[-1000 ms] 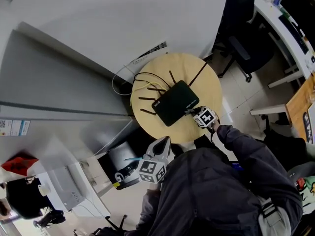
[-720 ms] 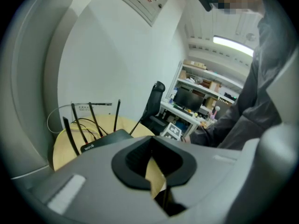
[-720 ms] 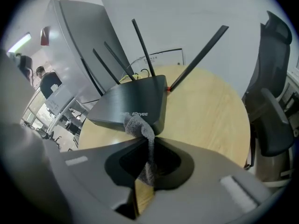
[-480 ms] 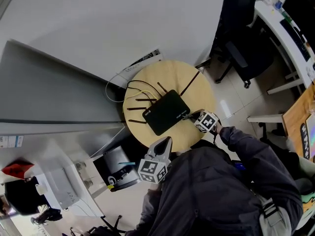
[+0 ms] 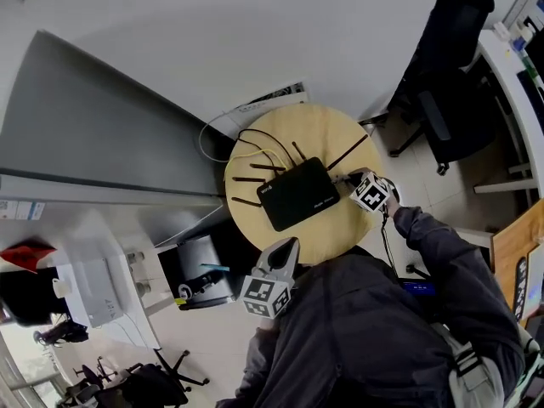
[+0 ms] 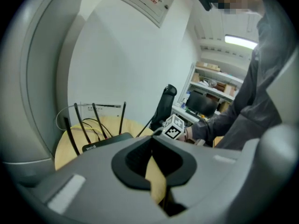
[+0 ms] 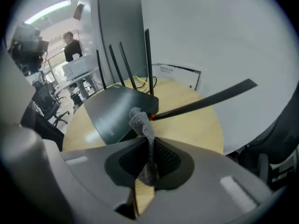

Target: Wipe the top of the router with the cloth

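We are holding the small grey fuzzy cloth [image 7: 140,120] pinched tight in the right gripper [image 7: 150,143], with only a short tuft poking past the jaw tips. The tuft is sitting at the near right corner of the flat black plastic router [image 5: 299,195]; we cannot tell if it is touching. The left gripper [image 5: 281,255] is hanging off the round pale wooden table [image 5: 340,143], jaws drawn together on nothing.

The risks we are judging:
- So little cloth is sticking out that the hard jaw tips may be scraping the lid rather than wiping it.
- The low-lying black antenna [image 7: 210,99] is angling out just beside the tuft, so a sideways sweep may be snagging it.
- Nothing is bracing the router, so a push may be sliding it towards the yellow cables [image 5: 252,150].

The router is lying flat mid-table. In the head view its long axis is running from lower left to upper right, with the printed long edge facing us and the upright antennas towards the wall.
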Demonstrator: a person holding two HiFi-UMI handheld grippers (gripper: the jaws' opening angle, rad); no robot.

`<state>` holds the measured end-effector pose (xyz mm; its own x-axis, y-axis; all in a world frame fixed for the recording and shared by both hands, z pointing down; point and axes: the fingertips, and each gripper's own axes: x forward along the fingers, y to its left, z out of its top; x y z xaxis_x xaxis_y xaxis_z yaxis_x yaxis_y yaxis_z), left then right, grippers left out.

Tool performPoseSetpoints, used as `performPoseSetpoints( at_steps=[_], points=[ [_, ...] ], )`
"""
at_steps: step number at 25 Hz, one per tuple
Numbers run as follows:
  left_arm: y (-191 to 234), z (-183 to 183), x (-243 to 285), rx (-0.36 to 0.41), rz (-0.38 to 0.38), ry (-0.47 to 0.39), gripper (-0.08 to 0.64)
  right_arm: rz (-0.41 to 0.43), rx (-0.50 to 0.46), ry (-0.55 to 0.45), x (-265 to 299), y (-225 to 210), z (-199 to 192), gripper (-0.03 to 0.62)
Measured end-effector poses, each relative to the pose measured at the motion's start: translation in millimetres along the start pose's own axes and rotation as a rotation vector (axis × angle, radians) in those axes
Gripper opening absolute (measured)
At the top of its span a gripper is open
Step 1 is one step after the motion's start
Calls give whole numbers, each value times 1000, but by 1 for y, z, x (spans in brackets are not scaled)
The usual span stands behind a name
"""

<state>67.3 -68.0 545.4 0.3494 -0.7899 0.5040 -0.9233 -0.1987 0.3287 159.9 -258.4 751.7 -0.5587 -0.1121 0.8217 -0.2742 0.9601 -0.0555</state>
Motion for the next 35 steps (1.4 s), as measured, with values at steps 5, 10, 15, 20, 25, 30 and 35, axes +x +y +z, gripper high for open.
performPoseSetpoints(
  at_steps=[5, 10, 15, 20, 25, 30, 35],
  points=[
    [5, -2, -13, -32, 74, -1, 0, 25, -143, 71, 38, -16, 14, 28],
    [9, -7, -23, -64, 121, -5, 0, 97, -317, 105, 57, -3, 20, 28],
    [6, -8, -20, -68, 113, -5, 0, 158, -496, 98, 53, 23, 6, 28],
    [0, -6, -11, -40, 66, 4, 0, 196, -601, 107, 35, 46, -16, 28],
    [-5, -4, -3, -8, 14, 16, 0, 216, -612, 108, 20, 66, -39, 28],
    [-6, -4, -4, 6, -13, 12, 0, 138, -510, 132, 14, 56, -47, 28],
    [1, -5, -16, -3, -15, 4, 0, 44, -461, 78, -15, 39, -2, 28]
  ],
)
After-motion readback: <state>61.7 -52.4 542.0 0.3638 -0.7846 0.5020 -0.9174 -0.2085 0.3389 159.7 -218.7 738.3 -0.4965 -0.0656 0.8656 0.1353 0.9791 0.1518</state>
